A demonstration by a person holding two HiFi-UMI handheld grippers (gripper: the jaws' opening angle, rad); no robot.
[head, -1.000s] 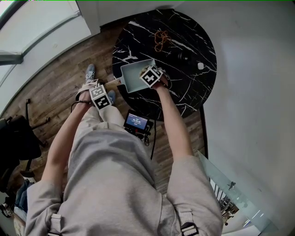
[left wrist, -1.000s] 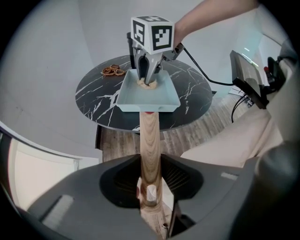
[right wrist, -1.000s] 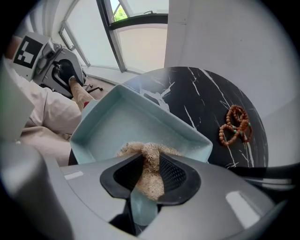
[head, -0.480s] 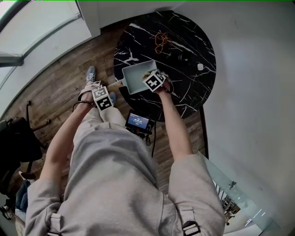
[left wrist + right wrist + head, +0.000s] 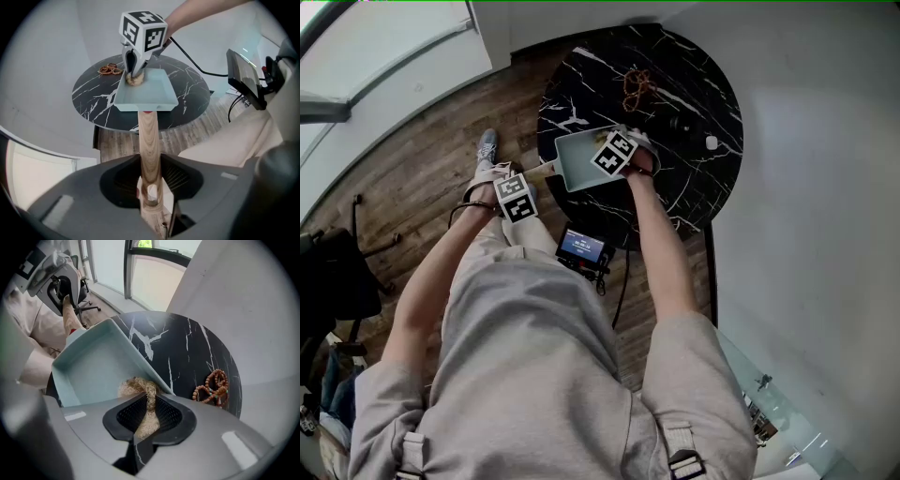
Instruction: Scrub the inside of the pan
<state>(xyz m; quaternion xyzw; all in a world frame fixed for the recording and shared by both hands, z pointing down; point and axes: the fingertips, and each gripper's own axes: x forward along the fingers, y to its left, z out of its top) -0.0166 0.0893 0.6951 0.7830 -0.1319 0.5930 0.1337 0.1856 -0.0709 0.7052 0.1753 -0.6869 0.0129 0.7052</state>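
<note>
A: What's changed?
B: The right gripper (image 5: 149, 399) is closing its jaws on the scrubber (image 5: 136, 387) inside the pan (image 5: 93, 366), at the desk's (image 5: 187, 357) 8 o'clock edge. The left gripper (image 5: 150, 187) clamps the handle (image 5: 148, 140) — scrubbing can likely begin.

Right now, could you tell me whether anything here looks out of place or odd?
Nothing is spilled or damaged. The only stray item is a string of brown beads lying on the black table beyond the pan, apart from the scrubbing.
</note>
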